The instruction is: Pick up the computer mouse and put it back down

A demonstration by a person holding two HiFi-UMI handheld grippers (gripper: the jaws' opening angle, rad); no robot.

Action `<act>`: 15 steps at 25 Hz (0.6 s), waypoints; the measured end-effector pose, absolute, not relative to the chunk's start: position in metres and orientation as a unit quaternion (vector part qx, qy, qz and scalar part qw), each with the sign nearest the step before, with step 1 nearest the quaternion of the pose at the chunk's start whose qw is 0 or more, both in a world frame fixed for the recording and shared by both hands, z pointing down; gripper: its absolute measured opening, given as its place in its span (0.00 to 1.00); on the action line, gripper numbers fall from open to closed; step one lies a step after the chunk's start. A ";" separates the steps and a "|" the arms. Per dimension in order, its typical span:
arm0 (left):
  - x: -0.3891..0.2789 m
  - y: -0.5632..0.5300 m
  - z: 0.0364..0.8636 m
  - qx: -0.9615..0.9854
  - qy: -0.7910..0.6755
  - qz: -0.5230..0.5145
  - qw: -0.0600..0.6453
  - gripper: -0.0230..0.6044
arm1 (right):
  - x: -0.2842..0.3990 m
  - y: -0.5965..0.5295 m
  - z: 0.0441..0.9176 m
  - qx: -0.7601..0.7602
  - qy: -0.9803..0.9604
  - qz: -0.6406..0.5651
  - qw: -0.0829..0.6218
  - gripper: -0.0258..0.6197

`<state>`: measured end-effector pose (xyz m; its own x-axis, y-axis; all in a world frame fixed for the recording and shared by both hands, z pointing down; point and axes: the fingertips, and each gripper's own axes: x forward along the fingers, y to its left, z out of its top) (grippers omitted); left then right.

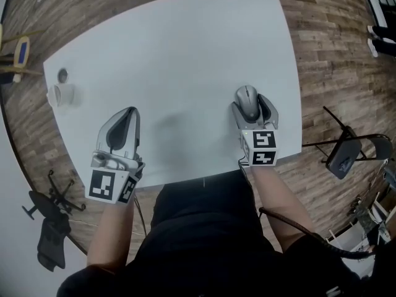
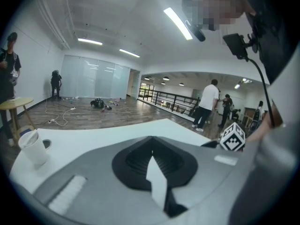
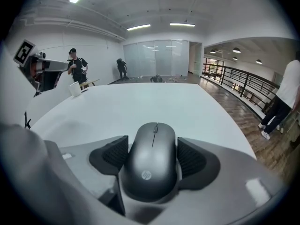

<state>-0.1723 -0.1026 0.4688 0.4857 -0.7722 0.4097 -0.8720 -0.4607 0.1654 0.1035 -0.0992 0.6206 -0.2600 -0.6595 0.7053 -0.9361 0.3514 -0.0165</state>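
Nearest the person, the right gripper [image 3: 152,143] tilts down at the worktop [image 1: 185,54] with its jaws set wide. The computer mouse [image 3: 151,165] lies lengthwise between them, its wheel end pointing away. The ribbed dark pads [image 3: 110,156] sit against its two flanks with no gap showing, so I judge the hold taken. The mouse appears to rest on the worktop, near the right-hand edge, not yet lifted. It should be light and stiff: a hard plastic shell, smooth and domed, which would slide out of a loose grip or squirt forward if pinched on its curved rear. The low, straighter sides about mid-length are the place to hold it. That is where the pads are, clear of the buttons and wheel on top. A modest squeeze ought to do, and it wants a gentle setting-down rather than a drop. To the left and well apart, the left gripper [image 1: 129,113] holds nothing. Its jaws are drawn together at the tips, with only a pale sliver of worktop showing behind them. Farther out at the left edge stands a white paper cup [image 1: 64,94]. Beyond the worktop are the wooden floor [image 1: 322,36], a folding chair [image 1: 346,150] on the right, and people standing across the room.
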 end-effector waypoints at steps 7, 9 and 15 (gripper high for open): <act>-0.170 -0.098 0.466 0.841 -0.494 0.138 0.171 0.04 | 0.110 -0.101 0.623 0.522 -0.764 0.221 0.307 0.52; -0.169 -0.096 0.466 0.842 -0.494 0.136 0.170 0.04 | 0.113 -0.102 0.623 0.523 -0.763 0.220 0.309 0.51; -0.177 -0.091 0.459 0.841 -0.499 0.132 0.161 0.04 | 0.113 -0.104 0.626 0.531 -0.758 0.231 0.299 0.51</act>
